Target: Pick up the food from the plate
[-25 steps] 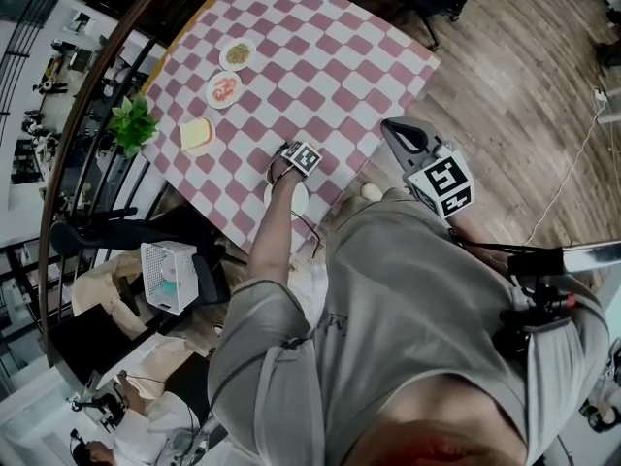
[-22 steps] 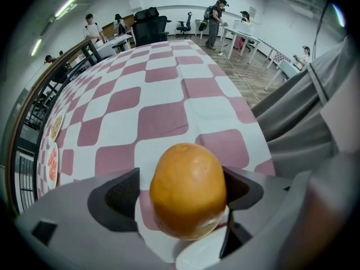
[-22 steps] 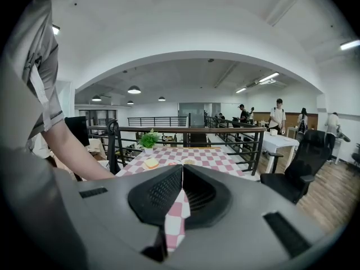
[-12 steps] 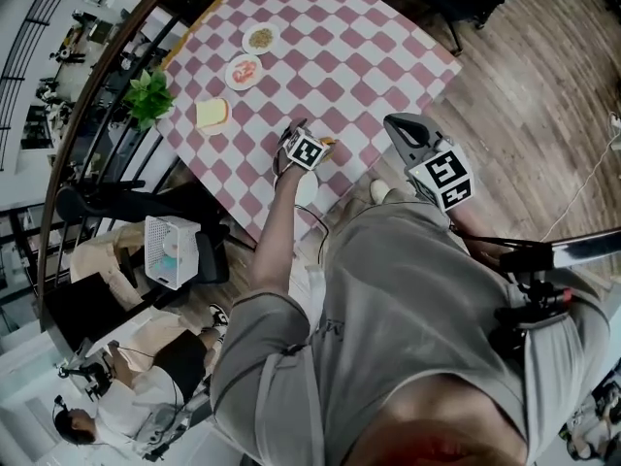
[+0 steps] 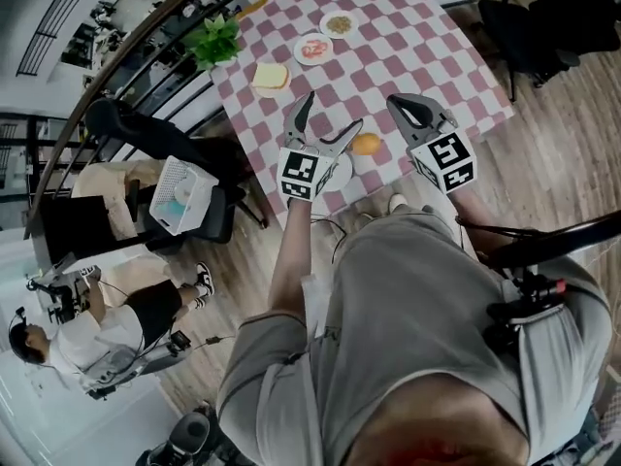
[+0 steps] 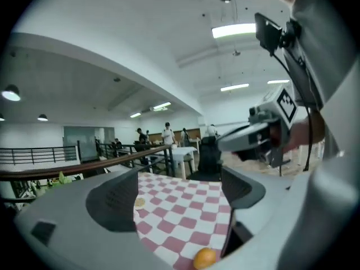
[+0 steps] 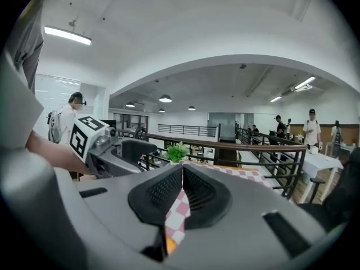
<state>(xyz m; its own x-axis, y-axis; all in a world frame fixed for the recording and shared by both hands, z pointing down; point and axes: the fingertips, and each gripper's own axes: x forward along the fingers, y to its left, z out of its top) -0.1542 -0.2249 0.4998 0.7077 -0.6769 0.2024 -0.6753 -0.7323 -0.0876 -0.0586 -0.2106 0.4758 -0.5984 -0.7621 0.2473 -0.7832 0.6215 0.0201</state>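
The round orange food (image 5: pixel 366 144) is seen mid-frame on the bench (image 5: pixel 427 56) beside the plate (image 5: pixel 342 176). It is judged light and squashable, best taken across its middle. The left gripper (image 5: pixel 335 112) is spread empty; the right gripper (image 5: pixel 400 105) is clenched empty.

A pink-and-white checked cloth (image 5: pixel 408 56) covers the table, matt and soft-looking; the plank floor (image 5: pixel 572 153) is wood with a faint sheen. The left gripper (image 5: pixel 335 110) and right gripper (image 5: pixel 400 103) look like matt grey plastic with dark, dimpled pads (image 6: pixel 112 198). The round orange food (image 5: pixel 366 144) appears smooth.
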